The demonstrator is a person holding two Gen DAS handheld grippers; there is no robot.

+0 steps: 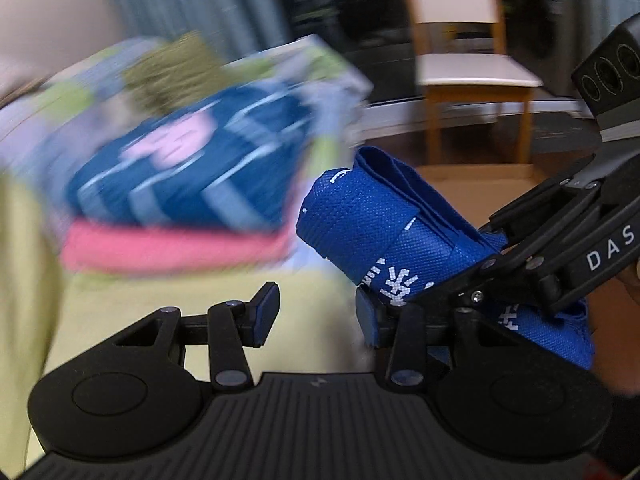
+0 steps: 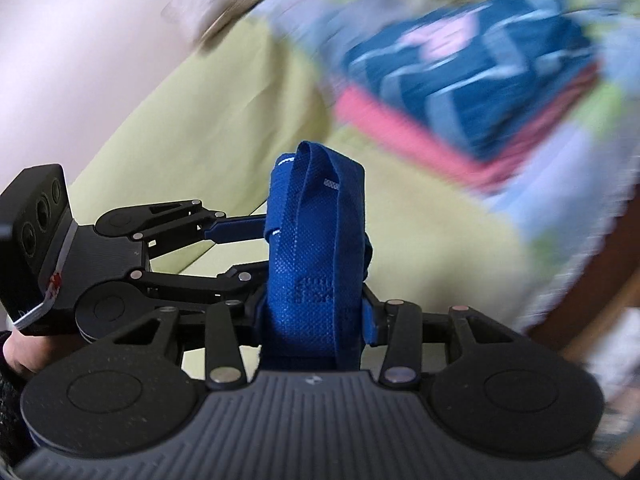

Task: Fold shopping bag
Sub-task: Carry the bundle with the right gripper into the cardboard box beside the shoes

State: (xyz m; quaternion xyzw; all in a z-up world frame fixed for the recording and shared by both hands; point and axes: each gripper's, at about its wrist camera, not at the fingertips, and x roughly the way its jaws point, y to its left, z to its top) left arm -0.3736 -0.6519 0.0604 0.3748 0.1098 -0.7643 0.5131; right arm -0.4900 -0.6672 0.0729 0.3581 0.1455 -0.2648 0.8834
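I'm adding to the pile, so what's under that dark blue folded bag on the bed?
Under the dark blue bag lies a folded pink one, then a green and pale patterned cloth. Blur hides whether anything else is stacked between.

Blurred stack of folded cloths [image 1: 188,168] on yellow-green cover [image 2: 208,128], wooden chair [image 1: 464,60] behind

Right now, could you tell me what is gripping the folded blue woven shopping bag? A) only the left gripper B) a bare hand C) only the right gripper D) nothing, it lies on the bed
C: the right gripper clamps the folded blue woven shopping bag, while the left gripper has nothing between its pads.
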